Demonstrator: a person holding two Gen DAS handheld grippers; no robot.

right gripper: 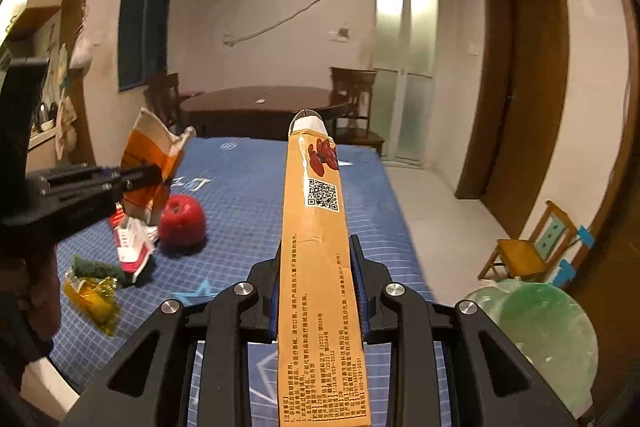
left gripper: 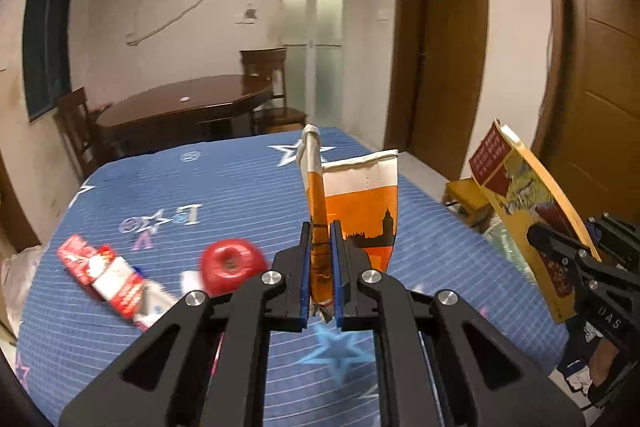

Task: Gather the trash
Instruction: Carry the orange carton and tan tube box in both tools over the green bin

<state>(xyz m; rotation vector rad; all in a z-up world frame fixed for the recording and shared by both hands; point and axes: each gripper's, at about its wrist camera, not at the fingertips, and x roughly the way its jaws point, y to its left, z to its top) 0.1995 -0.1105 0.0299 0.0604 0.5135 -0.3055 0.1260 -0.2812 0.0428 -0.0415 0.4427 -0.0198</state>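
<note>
Trash items are distributed as follows. The crushed orange paper cup (left gripper: 362, 211) is pinched flat between the closed fingers of the left gripper (left gripper: 321, 267), held clear above the blue star-patterned bedsheet (left gripper: 200, 187). The flat yellow carton (right gripper: 316, 247) is clamped edgewise in the right gripper (right gripper: 317, 291), also raised off the sheet. On the sheet lie a red apple (right gripper: 182, 221), a red-and-white wrapper (right gripper: 132, 247) and a yellow-green wrapper (right gripper: 94, 285). A green-lined bin (right gripper: 544, 331) stands beside the bed.
</note>
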